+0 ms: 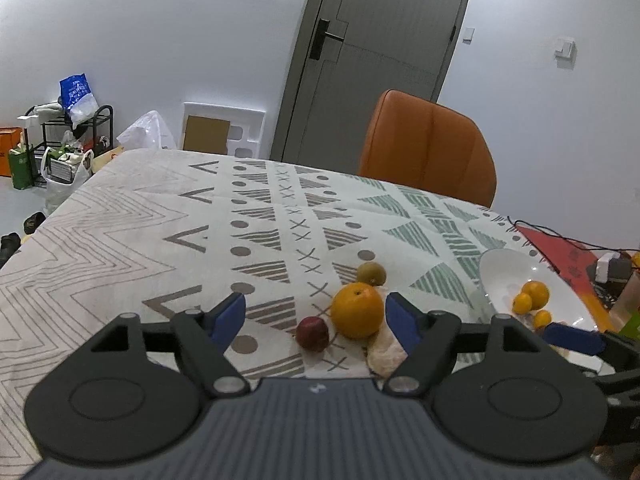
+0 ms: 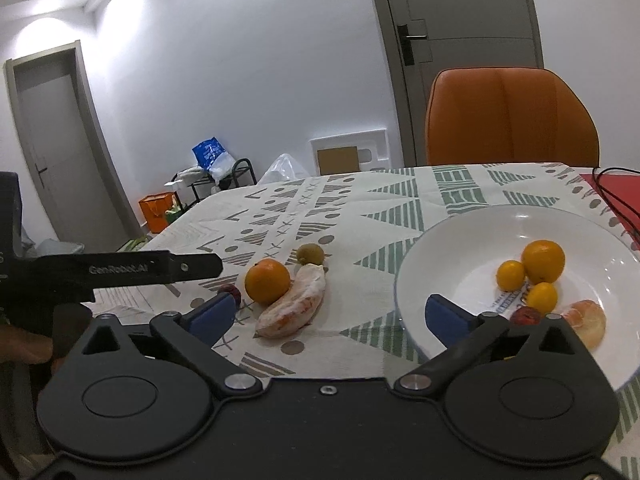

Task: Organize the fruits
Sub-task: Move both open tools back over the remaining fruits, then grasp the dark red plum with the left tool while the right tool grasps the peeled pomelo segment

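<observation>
- Hovering low over the surface, the left claw gapes wide and empty.
- Four fruits wait loose on the cloth: a red plum, an orange, a green fruit and a peeled citrus piece.
- Right of these, the right claw is spread wide, holding nothing.
- About half appears sorted: the white bowl holds five fruits.

1. Orange chair behind patterned tablecloth.
2. Grey door shut, white wall.
3. Black rack with bags, blue bag on top.
4. Black cable over red mat.
</observation>
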Available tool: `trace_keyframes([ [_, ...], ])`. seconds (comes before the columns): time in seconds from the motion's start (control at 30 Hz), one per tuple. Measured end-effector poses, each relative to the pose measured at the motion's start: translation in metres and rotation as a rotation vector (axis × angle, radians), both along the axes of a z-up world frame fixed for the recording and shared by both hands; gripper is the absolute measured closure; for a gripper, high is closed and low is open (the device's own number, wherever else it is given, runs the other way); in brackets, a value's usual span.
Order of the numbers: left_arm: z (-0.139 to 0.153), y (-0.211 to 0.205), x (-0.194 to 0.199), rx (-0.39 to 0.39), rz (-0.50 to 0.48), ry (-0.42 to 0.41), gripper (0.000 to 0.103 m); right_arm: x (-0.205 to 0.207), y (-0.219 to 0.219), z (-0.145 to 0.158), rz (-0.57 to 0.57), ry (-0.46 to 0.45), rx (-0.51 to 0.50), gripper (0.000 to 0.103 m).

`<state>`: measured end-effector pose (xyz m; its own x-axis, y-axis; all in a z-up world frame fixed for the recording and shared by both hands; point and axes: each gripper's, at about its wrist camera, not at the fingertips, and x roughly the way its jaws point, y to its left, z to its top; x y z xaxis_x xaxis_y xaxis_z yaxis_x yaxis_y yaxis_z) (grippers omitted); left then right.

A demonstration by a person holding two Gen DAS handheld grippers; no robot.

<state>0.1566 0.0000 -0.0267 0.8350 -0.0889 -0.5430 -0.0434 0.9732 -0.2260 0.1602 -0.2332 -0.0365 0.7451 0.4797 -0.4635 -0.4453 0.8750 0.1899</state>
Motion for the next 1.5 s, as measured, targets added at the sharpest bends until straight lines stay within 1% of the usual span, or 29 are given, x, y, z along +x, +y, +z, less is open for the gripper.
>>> trace_keyframes([
  [0.13, -0.009, 0.001, 0.007, 0.0, 0.001, 0.03, 0.029, 0.002, 0.005, -0.001, 0.004, 0.003, -0.013, 0.0],
  [0.27, -0.016, 0.0, 0.011, 0.007, 0.002, 0.038, 0.031, 0.004, 0.005, -0.002, 0.0, 0.011, -0.017, 0.0],
  [0.5, -0.024, 0.003, 0.015, -0.012, 0.0, 0.045, 0.039, 0.009, 0.01, -0.004, 0.004, 0.018, -0.027, 0.0],
  [0.67, -0.029, 0.004, 0.018, -0.027, -0.013, 0.058, 0.055, 0.013, 0.016, -0.005, 0.017, 0.016, -0.022, 0.0],
  [0.7, -0.031, 0.004, 0.019, -0.031, -0.015, 0.057, 0.06, 0.013, 0.018, -0.005, 0.02, 0.016, -0.023, 0.0],
  [0.73, -0.033, 0.005, 0.019, -0.036, -0.014, 0.053, 0.069, 0.014, 0.02, -0.005, 0.023, 0.016, -0.023, 0.0],
  [0.77, -0.034, 0.004, 0.02, -0.035, -0.01, 0.05, 0.074, 0.015, 0.022, -0.005, 0.025, 0.016, -0.023, 0.0],
  [0.8, -0.035, 0.004, 0.02, -0.037, -0.013, 0.045, 0.082, 0.015, 0.023, -0.005, 0.025, 0.013, -0.025, 0.001],
  [0.87, -0.035, 0.007, 0.019, -0.058, -0.018, 0.045, 0.082, 0.017, 0.027, -0.005, 0.03, 0.016, -0.031, 0.004],
  [0.9, -0.034, 0.009, 0.018, -0.059, -0.016, 0.044, 0.082, 0.018, 0.029, -0.005, 0.035, 0.022, -0.031, 0.006],
  [1.03, -0.028, 0.014, 0.014, -0.06, -0.005, 0.04, 0.082, 0.019, 0.037, -0.006, 0.051, 0.024, -0.038, 0.009],
  [1.1, -0.024, 0.016, 0.013, -0.063, -0.001, 0.039, 0.082, 0.019, 0.041, -0.005, 0.058, 0.028, -0.041, 0.014],
  [1.27, -0.017, 0.022, 0.007, -0.066, -0.004, 0.034, 0.082, 0.024, 0.052, -0.008, 0.076, 0.04, -0.055, 0.018],
  [1.3, -0.016, 0.023, 0.006, -0.067, -0.003, 0.034, 0.082, 0.025, 0.054, -0.009, 0.077, 0.045, -0.062, 0.021],
  [1.37, -0.015, 0.026, 0.004, -0.07, -0.002, 0.034, 0.082, 0.029, 0.059, -0.013, 0.072, 0.063, -0.077, 0.024],
  [1.47, -0.015, 0.031, 0.002, -0.072, 0.003, 0.035, 0.082, 0.032, 0.064, -0.017, 0.066, 0.074, -0.091, 0.025],
  [1.5, -0.015, 0.032, 0.001, -0.072, 0.007, 0.035, 0.082, 0.033, 0.066, -0.018, 0.064, 0.075, -0.097, 0.029],
])
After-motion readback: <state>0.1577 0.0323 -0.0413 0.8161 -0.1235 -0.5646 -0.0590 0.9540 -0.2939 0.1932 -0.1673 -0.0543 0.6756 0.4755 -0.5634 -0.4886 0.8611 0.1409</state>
